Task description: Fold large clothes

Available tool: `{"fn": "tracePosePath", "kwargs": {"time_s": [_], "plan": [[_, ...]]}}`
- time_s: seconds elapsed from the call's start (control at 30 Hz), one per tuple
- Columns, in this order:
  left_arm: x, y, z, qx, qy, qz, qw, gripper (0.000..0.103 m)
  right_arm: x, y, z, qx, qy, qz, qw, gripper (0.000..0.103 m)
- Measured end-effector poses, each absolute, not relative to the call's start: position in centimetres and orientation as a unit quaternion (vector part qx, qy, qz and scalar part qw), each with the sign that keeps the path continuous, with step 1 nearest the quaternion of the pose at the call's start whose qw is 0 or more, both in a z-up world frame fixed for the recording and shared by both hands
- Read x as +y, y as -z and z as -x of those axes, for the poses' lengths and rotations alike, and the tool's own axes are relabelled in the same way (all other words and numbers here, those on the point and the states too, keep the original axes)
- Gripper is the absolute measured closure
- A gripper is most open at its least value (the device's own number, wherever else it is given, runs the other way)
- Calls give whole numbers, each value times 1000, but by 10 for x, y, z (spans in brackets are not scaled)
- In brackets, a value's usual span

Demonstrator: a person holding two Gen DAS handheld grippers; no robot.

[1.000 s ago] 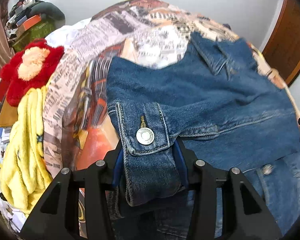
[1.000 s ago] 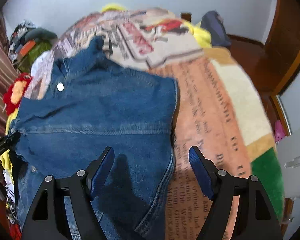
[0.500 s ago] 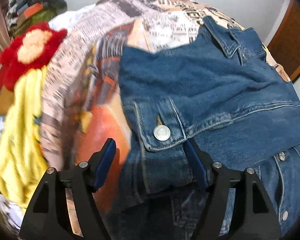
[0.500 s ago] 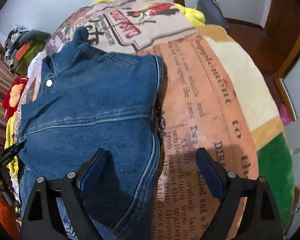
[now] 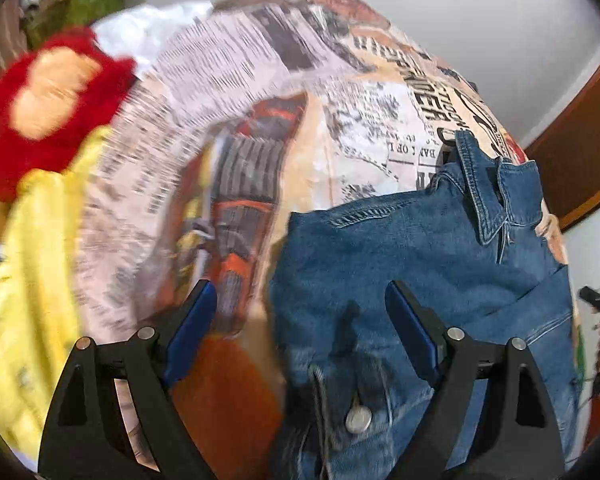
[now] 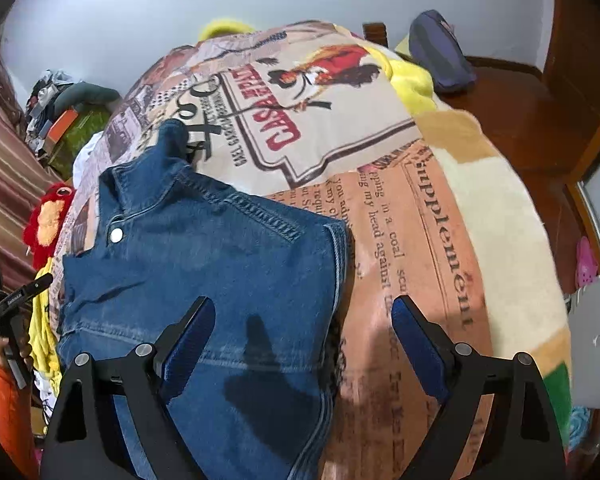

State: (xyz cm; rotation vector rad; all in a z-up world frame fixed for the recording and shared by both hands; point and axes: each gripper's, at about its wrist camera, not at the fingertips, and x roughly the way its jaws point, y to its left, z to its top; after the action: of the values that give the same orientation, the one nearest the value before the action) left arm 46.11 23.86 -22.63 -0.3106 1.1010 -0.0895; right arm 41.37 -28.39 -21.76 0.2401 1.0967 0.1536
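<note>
A blue denim jacket (image 5: 412,272) lies folded on a printed blanket (image 5: 260,92), collar at the far end. Its cuff with a metal button (image 5: 358,420) lies just under my left gripper (image 5: 300,320), which is open and holds nothing. In the right wrist view the jacket (image 6: 220,272) lies flat with its right edge between the fingers of my right gripper (image 6: 302,338), which is open and empty above it. The left gripper also shows at the left edge of the right wrist view (image 6: 8,308).
A red plush toy (image 5: 48,104) and a yellow cloth (image 5: 32,300) lie left of the blanket. Piled clutter (image 6: 68,116) is at the far left. A dark bag (image 6: 440,56) sits on the wooden floor (image 6: 520,120) beyond the bed's right side.
My left gripper opened and let go of the jacket cuff, then drew back to the left. My right gripper stayed open and rose slightly over the jacket's right edge.
</note>
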Motion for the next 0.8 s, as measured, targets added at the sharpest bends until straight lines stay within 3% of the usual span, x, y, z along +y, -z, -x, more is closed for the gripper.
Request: {"fn": "tracePosePath", "kwargs": {"time_s": [0.07,0.13,0.17,0.27,0.33,0.4,0.43,0.67,0.8], "plan": [[238,236,-470,529,47,150,834,17,-285,227,-421,526,-72,-119,839,18],[238,249,-480,536,45,155,829,17,-286,240,-430,535,-71,-124,832,29],[239,254,-484,538,46,162,826,22,-287,245,-434,539,-71,-126,829,31],[241,268,-494,543,56,183,818,40,-288,256,-445,544,-70,-134,825,43],[242,275,-499,542,63,206,812,59,-288,257,-450,535,-72,-137,831,69],[241,281,-502,541,66,227,807,77,-287,261,-456,538,-77,-146,827,78],[239,282,-503,539,65,229,808,78,-285,262,-459,536,-74,-141,829,84],[233,249,-503,504,27,188,843,91,-266,240,-479,513,-85,-101,848,92],[238,225,-506,483,12,162,861,92,-247,213,-500,486,-99,-70,866,93]]}}
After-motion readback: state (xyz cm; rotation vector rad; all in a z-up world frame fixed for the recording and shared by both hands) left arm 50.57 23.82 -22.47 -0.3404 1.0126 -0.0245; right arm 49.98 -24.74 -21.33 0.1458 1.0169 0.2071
